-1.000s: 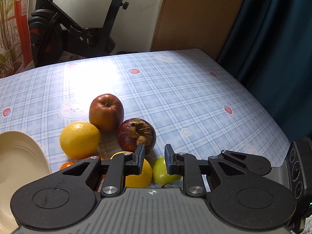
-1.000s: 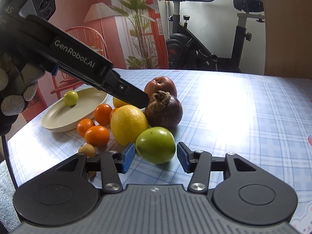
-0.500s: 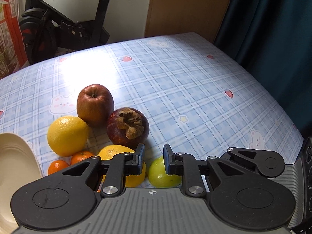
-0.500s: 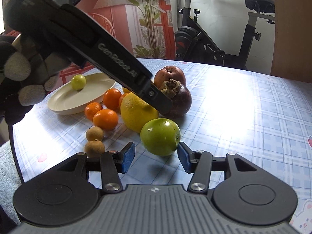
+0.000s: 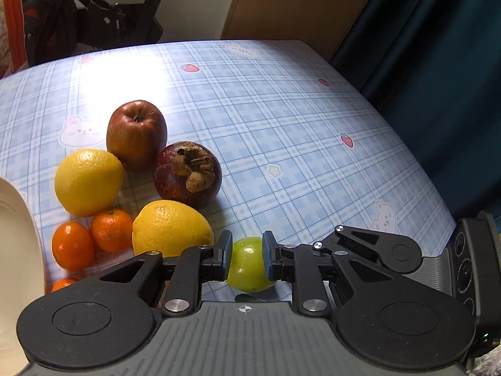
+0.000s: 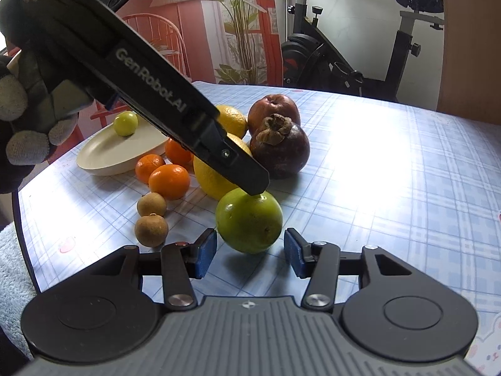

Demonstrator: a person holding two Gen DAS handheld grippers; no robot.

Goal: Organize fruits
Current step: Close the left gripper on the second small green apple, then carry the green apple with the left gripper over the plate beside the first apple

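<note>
A green fruit [image 5: 249, 266] lies on the checked table, between the fingers of my left gripper [image 5: 247, 255], which reaches down over it from above; the pads stand close at its two sides. In the right wrist view the left gripper's tip [image 6: 250, 181] rests at the top of the green fruit [image 6: 249, 224]. My right gripper [image 6: 250, 252] is open and empty, just in front of that fruit. Behind it lie two yellow citrus fruits [image 5: 170, 228], a mangosteen [image 5: 188, 174], a red apple [image 5: 136, 133] and small oranges [image 5: 111, 230].
A cream plate [image 6: 122, 150] at the left holds one small green fruit [image 6: 126, 122]. Two small brown fruits [image 6: 151, 225] lie near the table's front edge. A dark curtain [image 5: 438, 62] hangs past the right edge; an exercise bike [image 6: 360, 47] stands beyond the table.
My left gripper has come down and forward onto the green fruit, which now sits between its fingers. My right gripper has drawn a little closer to the fruit and stayed open.
</note>
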